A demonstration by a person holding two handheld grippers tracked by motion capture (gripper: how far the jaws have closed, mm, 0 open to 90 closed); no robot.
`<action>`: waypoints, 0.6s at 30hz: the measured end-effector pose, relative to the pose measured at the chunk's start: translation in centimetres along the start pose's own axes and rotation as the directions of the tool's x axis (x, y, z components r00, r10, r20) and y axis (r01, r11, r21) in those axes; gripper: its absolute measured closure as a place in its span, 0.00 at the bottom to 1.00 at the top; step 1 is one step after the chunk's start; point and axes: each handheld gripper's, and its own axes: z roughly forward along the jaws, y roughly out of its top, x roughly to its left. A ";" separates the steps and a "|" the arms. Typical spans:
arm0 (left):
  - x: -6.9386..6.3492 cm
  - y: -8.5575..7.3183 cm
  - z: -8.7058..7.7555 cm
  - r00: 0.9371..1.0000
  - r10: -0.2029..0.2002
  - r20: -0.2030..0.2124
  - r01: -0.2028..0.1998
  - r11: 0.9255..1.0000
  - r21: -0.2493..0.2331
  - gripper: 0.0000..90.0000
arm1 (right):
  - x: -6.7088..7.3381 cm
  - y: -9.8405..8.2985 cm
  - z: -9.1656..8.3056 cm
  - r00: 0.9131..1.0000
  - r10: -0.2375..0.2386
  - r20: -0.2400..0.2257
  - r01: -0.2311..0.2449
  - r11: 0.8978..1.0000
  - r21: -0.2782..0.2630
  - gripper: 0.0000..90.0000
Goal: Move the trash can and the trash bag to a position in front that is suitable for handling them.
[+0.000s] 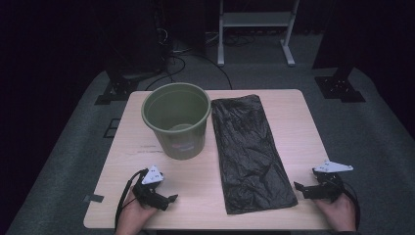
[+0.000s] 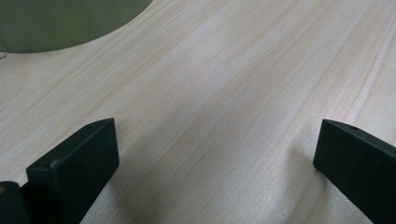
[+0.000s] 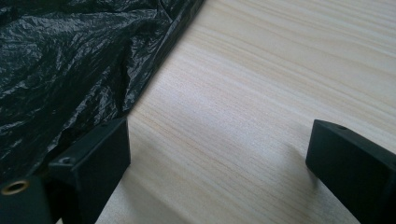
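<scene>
A green plastic bucket [image 1: 177, 120] stands upright on the wooden table [image 1: 293, 122], left of centre. Beside it to the right a flat black plastic bag [image 1: 249, 152] lies lengthwise. My left gripper [image 1: 166, 199] rests near the front left edge, open, with bare wood between its jaws; the bucket's base [image 2: 60, 23] shows at the top left of its view. My right gripper [image 1: 301, 188] rests at the front right, open, just right of the bag's near corner. In the right gripper view the bag's crinkled edge [image 3: 70, 70] lies beside the left jaw.
A white metal stand [image 1: 254, 29] and dark equipment legs stand on the grey floor behind the table. Cables run across the floor at the back. A small dark tab [image 1: 93, 199] sticks out at the table's front left corner.
</scene>
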 end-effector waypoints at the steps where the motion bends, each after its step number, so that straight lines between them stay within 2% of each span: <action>1: 0.0 0.0 0.0 1.000 0.000 0.000 0.000 1.000 0.000 0.00 | 0.0 0.0 0.0 1.000 0.000 0.000 0.000 1.000 0.000 0.07; 3: 0.1 0.0 0.0 1.000 -0.005 -0.007 0.005 1.000 0.002 0.00 | 0.0 0.0 0.0 1.000 0.005 0.002 -0.005 1.000 -0.005 0.09; 4: 0.1 0.0 0.0 1.000 -0.005 -0.009 0.005 1.000 0.004 0.00 | -0.1 0.0 -0.2 1.000 0.008 0.005 -0.008 1.000 -0.012 0.17; 5: 0.1 0.0 0.0 1.000 -0.005 -0.009 0.005 1.000 0.004 0.00 | -0.1 0.0 -0.2 1.000 0.008 0.005 -0.008 1.000 -0.012 0.17; 8: 0.2 0.1 0.0 1.000 -0.010 -0.011 0.010 1.000 0.003 0.00 | 0.0 0.0 -0.4 1.000 0.014 0.012 -0.013 1.000 -0.017 0.27; 10: 0.2 0.1 0.0 1.000 -0.010 -0.011 0.010 1.000 0.003 0.00 | 0.1 0.0 -0.5 1.000 0.019 0.014 -0.019 1.000 -0.015 0.29; 11: 0.2 0.1 0.0 1.000 -0.010 -0.011 0.010 1.000 0.004 0.00 | 0.1 0.1 -0.6 1.000 0.025 0.010 -0.025 1.000 -0.014 0.32; 12: 0.2 0.1 0.1 1.000 -0.010 -0.011 0.010 1.000 0.003 0.00 | 0.2 0.2 -0.8 1.000 0.031 -0.006 -0.031 0.999 -0.019 0.44; 18: 0.2 0.1 0.1 1.000 -0.010 -0.011 0.010 1.000 0.003 0.00 | 0.8 0.6 -0.9 0.999 0.034 -0.009 -0.035 0.999 -0.026 0.52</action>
